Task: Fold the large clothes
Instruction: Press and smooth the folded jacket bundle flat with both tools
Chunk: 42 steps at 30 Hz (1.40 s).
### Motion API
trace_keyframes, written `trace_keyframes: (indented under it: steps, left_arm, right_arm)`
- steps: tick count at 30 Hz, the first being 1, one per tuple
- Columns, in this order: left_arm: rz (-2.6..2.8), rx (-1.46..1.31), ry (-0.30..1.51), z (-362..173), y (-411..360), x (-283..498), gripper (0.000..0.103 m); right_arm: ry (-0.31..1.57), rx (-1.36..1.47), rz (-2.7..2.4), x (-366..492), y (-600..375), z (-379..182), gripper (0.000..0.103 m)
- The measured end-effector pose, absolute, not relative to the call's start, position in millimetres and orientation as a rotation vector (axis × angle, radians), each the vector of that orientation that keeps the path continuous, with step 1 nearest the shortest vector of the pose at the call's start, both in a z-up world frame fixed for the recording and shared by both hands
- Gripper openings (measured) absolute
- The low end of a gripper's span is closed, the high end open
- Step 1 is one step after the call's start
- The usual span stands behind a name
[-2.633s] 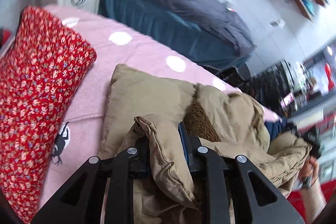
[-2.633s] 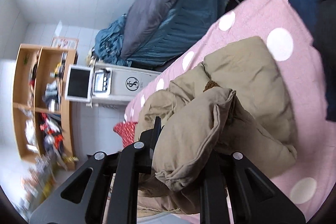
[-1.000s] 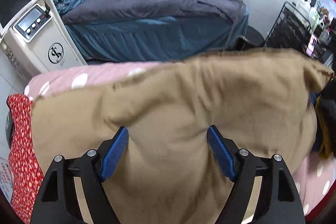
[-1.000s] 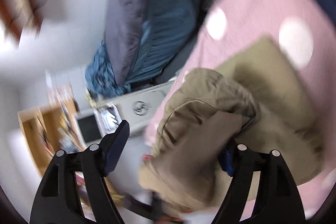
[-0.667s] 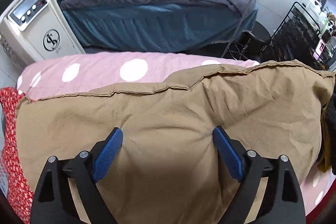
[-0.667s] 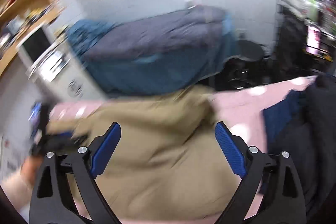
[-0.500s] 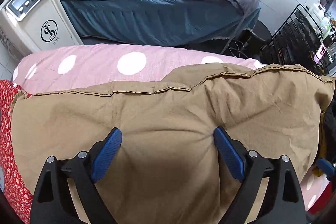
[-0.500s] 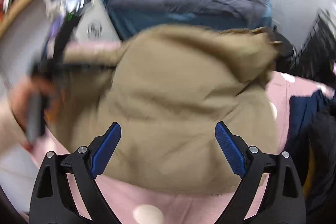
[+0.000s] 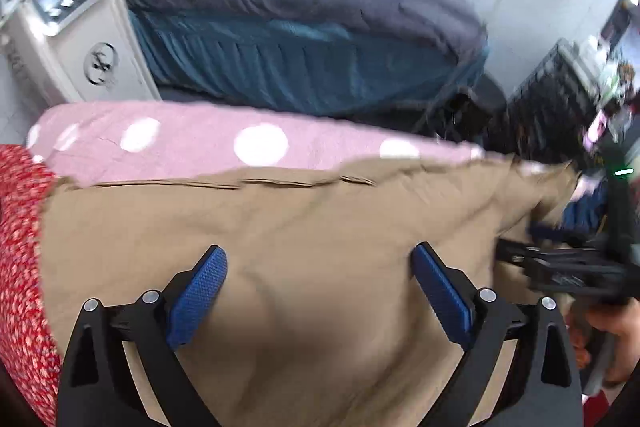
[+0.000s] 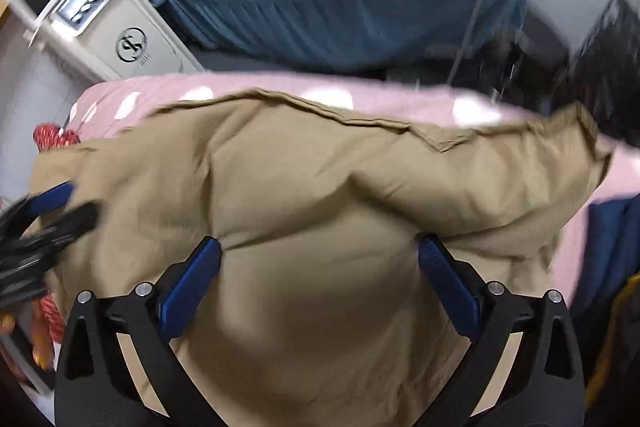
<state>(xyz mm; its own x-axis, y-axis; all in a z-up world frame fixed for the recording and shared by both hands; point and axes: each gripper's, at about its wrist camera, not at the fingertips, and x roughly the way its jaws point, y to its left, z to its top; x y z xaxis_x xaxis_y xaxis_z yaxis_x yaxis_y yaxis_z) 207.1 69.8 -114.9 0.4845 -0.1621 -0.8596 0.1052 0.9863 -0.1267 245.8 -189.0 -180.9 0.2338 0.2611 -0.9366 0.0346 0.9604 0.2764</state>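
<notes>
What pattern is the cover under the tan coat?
Pink with white polka dots, the cover shows best in the left wrist view.

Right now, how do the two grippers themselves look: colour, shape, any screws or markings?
Both look alike. The left gripper and the right gripper have black angular frames with triangular cut-outs and round silver screw heads at the joints. Each of the fingers carries a flat blue pad with a fine grid texture. No cables or markings show. In the left view, a bare hand holds the right one.
</notes>
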Motion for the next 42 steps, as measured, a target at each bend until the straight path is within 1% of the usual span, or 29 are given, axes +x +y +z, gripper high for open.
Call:
trace_keyframes:
  steps: [2, 4, 6, 11, 14, 18, 24, 31, 38, 42]
  left_arm:
    - [-0.111, -0.064, 0.982, -103.8, 87.2, 192.4, 0.096]
    - [-0.028, -0.028, 0.973, -108.1, 103.3, 185.9, 0.097]
    - [0.060, -0.005, 1.001, -120.8, 122.7, 186.0, 0.097]
    - [0.122, -0.142, 1.089, -148.3, 162.8, 207.8, 0.098]
    - [0.121, -0.157, 1.176, -164.2, 164.5, 233.1, 0.098]
    - [0.123, -0.165, 1.242, -182.6, 165.8, 259.1, 0.098]
    - [0.119, -0.159, 1.244, -204.2, 170.6, 275.7, 0.098]
    - [0.143, -0.137, 1.251, -220.7, 173.0, 285.5, 0.098]
    - [0.165, -0.084, 1.210, -219.7, 167.2, 277.4, 0.098]
    - [0.165, -0.063, 1.198, -216.5, 166.0, 271.4, 0.098]
  right_arm:
    - [1.349, 0.273, 0.175, 250.8, -191.9, -188.6, 0.098]
    - [1.364, 0.259, 0.192, 249.0, -191.5, -194.9, 0.098]
    - [1.372, 0.262, 0.196, 247.6, -192.4, -199.3, 0.098]
    - [1.379, 0.265, 0.172, 250.3, -189.0, -205.7, 0.098]
    - [1.396, 0.292, 0.133, 256.2, -192.5, -208.7, 0.098]
    - [1.425, 0.374, 0.080, 265.9, -204.2, -215.9, 0.098]
    - [1.453, 0.385, 0.048, 278.5, -203.2, -228.3, 0.099]
    - [1.420, 0.338, 0.025, 284.9, -191.1, -239.2, 0.099]
    - [1.393, 0.330, 0.019, 277.7, -191.6, -238.3, 0.099]
    - [1.345, 0.320, 0.005, 265.3, -189.0, -231.2, 0.099]
